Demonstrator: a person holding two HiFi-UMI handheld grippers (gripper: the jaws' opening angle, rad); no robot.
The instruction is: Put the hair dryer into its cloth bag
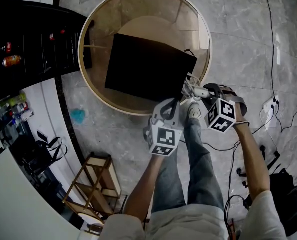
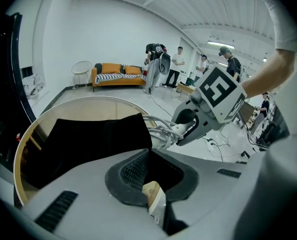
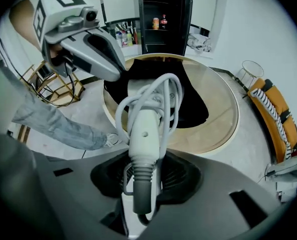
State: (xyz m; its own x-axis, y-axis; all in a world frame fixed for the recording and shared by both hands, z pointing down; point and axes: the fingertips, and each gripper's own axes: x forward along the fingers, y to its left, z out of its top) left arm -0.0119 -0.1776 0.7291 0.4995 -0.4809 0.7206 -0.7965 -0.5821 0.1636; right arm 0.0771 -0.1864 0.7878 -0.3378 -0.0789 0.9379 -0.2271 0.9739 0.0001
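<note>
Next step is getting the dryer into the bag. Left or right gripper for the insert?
Right. The right gripper holds the hair dryer by its handle, close to the cloth bag. The left gripper is shut on the bag's near edge, so it probably should just hold that.

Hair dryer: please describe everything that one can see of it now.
The hair dryer is light grey plastic, with a darker ribbed cord sleeve at the handle's end and its pale cord wound in loops around the body. The right hand-held gripper clamps the handle, holding it in the air beside the round table, head pointing toward the black cloth bag.
</note>
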